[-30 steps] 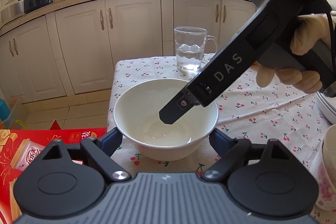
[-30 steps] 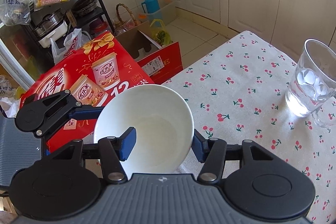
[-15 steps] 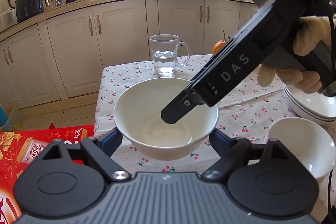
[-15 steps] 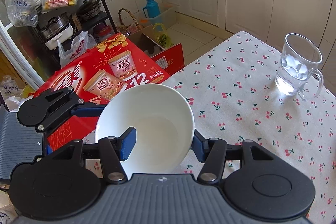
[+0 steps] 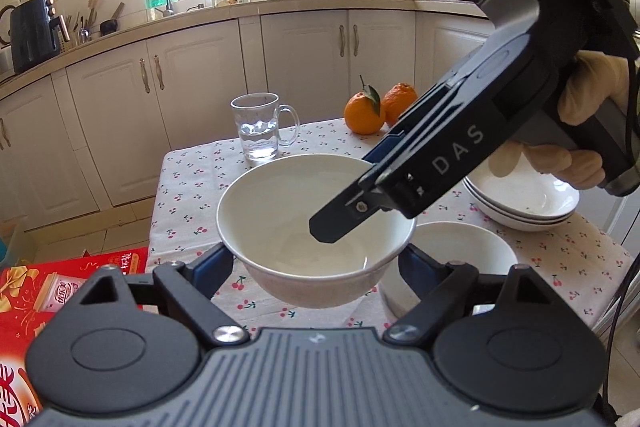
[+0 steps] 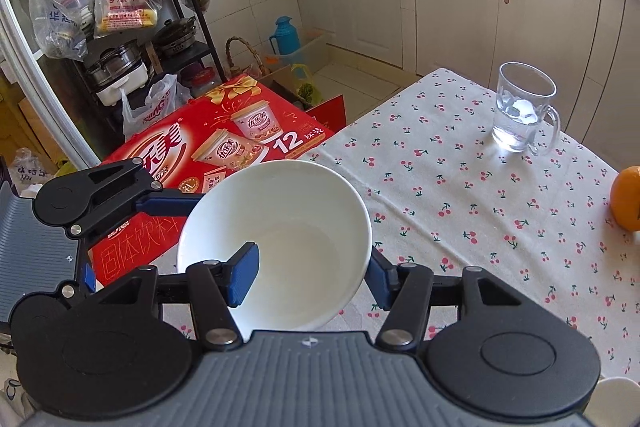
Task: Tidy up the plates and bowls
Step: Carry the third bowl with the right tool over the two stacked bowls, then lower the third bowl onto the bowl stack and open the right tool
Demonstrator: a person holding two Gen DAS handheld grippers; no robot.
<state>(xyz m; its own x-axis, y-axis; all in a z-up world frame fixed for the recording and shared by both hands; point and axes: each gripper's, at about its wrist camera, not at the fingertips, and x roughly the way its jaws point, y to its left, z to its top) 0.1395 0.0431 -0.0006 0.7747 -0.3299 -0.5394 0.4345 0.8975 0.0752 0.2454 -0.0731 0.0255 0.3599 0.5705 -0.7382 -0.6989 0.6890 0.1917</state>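
Note:
A plain white bowl (image 5: 288, 223) hangs above the cherry-print tablecloth (image 5: 192, 187), held by both grippers. My left gripper (image 5: 316, 263) spans it, one pad pressed on each outer side. From the right, my right gripper (image 5: 344, 215) reaches in, held by a gloved hand (image 5: 580, 107). In the right wrist view the right gripper (image 6: 310, 279) is shut on the bowl (image 6: 288, 219), one finger inside and one outside the wall. A left finger (image 6: 160, 205) touches its far side. A second white bowl (image 5: 452, 259) sits on the table under the right edge of the held one.
A stack of shallow white dishes (image 5: 520, 203) sits at the right of the table. A glass mug with water (image 5: 258, 131) and two oranges (image 5: 364, 113) stand at the far side. A red gift box (image 6: 224, 131) lies on the floor beside the table's left edge.
Both grippers have lifted the bowl and carried it rightwards over the table. The mug has slid away in view; the oranges, the dish stack and the second bowl have come into sight.

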